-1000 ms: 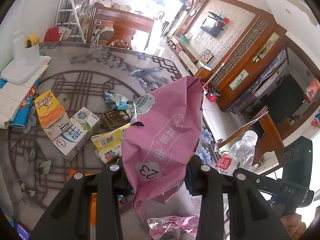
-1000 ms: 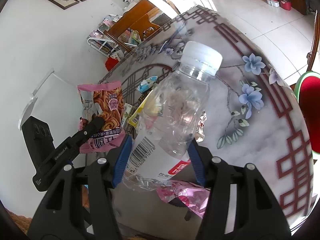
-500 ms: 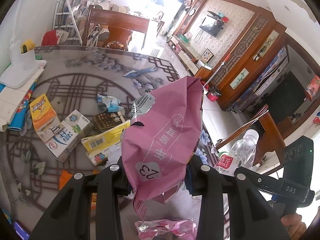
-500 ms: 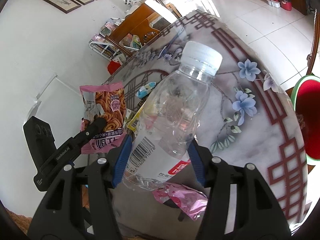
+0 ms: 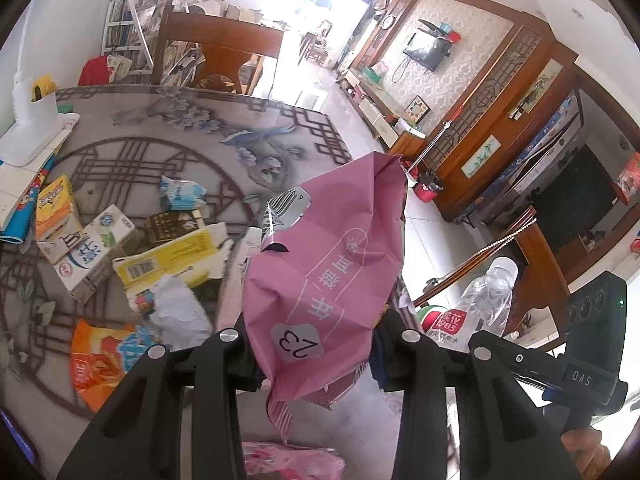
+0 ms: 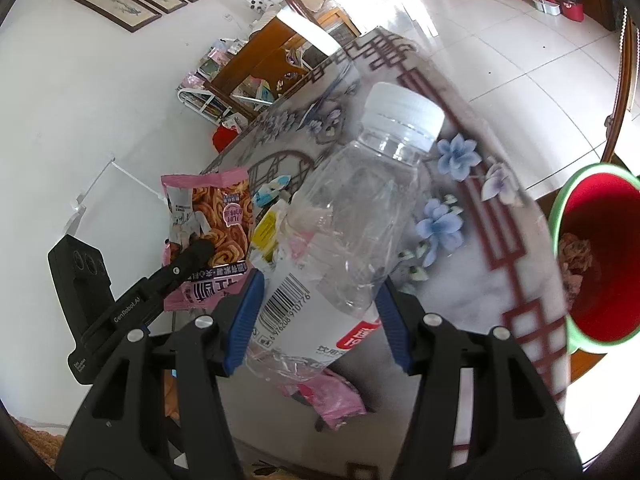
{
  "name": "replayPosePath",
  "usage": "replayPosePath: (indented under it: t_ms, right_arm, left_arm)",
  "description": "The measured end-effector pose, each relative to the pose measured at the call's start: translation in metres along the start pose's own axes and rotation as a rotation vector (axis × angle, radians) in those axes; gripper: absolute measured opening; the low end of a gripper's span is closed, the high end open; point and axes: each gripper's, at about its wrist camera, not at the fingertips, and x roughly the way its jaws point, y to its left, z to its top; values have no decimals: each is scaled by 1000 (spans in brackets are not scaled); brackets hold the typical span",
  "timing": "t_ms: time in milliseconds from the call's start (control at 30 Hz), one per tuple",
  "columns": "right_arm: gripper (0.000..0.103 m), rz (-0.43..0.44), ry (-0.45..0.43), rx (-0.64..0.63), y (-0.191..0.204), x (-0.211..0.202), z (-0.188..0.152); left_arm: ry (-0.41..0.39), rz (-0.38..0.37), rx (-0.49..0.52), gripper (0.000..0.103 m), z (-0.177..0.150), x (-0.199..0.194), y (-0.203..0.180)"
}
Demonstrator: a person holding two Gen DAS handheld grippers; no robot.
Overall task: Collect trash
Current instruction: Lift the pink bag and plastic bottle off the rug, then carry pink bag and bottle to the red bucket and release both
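1. Left gripper (image 5: 316,354) is clamping the lower part of a pink snack bag (image 5: 324,276), holding it up above the patterned table (image 5: 168,140); the bag is looking light, limp and crinkly, so a pinch on its flat body is suiting it
2. Right gripper (image 6: 320,320) is squeezing the labelled lower body of a clear plastic bottle (image 6: 344,236), cap tilted away; it is looking empty, light, thin-walled and slippery
3. Red bin (image 6: 596,264) is sitting beyond the table edge, probably where both are going
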Motion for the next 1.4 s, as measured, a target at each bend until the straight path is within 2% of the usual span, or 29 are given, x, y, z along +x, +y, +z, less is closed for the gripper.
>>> replayPosePath:
  t_ms: [500,633,867,1100,1267,1333,1367,1400]
  right_arm:
    - [55,-24,-25,46,-68,-41,25]
    - [55,-49,-53,80,-87,-54,31]
    - [55,-155,-131,141,-135,-97,31]
    - [55,-270,-154,229,-189,-124,17]
    - [55,-328,-157,254,-208,-131,11]
    - [56,-339,-157,258,-213,-132,10]
    - [60,-351,-155,261,-217,-131,11]
    - [66,-361,-156,263,-221,-134,9]
  left_arm:
    - [40,9,23,36,-12,31,-61]
    - [79,-35,47,36,-17,49,-84]
    - [176,-112,126,36,-29,92,-139]
    - [279,-179,222,37,-44,141,-204]
    - [320,-215,280,45,-53,161,-239]
    - [311,-230,304,58,-55,162,-249]
    - [303,-236,313,62,-56,162,-253]
    - [294,-234,316,72,-56,161,-255]
